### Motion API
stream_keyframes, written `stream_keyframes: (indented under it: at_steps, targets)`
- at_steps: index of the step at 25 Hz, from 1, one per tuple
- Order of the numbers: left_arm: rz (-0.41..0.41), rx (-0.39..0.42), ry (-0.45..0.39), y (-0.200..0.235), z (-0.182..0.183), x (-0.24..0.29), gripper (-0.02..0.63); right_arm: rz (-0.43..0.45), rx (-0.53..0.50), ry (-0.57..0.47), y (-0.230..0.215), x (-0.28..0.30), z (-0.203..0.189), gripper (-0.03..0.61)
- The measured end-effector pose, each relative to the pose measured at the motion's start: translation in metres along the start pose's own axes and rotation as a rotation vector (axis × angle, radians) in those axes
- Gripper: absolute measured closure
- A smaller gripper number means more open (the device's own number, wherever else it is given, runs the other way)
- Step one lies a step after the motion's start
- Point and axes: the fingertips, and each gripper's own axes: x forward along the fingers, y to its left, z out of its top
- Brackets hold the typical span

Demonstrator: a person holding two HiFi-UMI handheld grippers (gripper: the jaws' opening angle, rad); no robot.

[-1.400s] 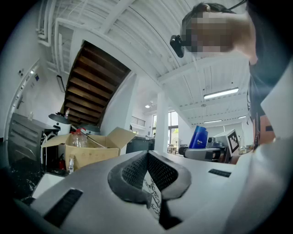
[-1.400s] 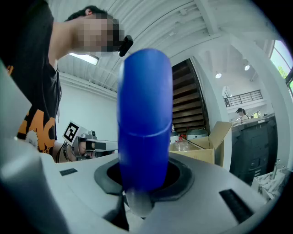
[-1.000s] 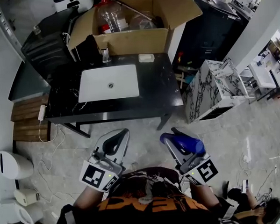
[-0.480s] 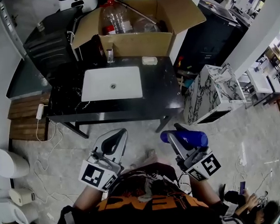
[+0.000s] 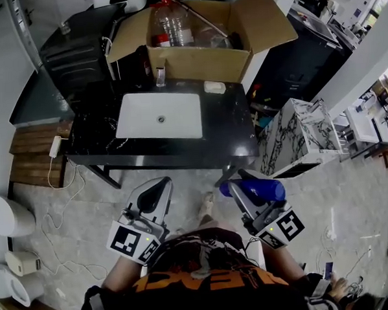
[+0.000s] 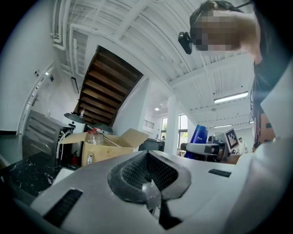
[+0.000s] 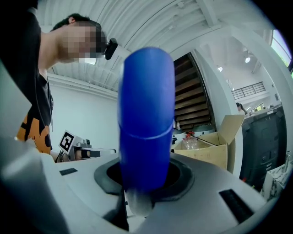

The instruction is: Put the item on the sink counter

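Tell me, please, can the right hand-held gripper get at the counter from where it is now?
Probably not yet: the right hand-held gripper, shut on the bottle, is over the floor, short of the counter. Nothing stands between them, and the top right of the sink is bare.

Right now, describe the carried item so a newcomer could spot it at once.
Start at the black sink counter with its white basin; the person stands just in front of it with two grippers. The right gripper is clamped on a blue cylindrical bottle, the only bright blue thing there; the left gripper holds nothing.
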Motion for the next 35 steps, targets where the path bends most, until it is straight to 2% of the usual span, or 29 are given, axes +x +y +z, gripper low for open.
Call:
stream_keyframes:
  at_steps: [18,29,35]
  targets:
    - [-0.002,0.050,-0.008,0.018,0.010,0.094,0.595,-0.015,0.009,-0.070,-0.100,0.028,0.014,0.442]
    - [0.026,0.055,0.011,0.043,0.006,0.160,0.595,-0.010,0.027,-0.059,-0.177,0.058,0.002,0.442]
    - [0.011,0.074,0.024,0.046,0.006,0.198,0.595,-0.026,0.037,-0.068,-0.215,0.066,-0.001,0.442]
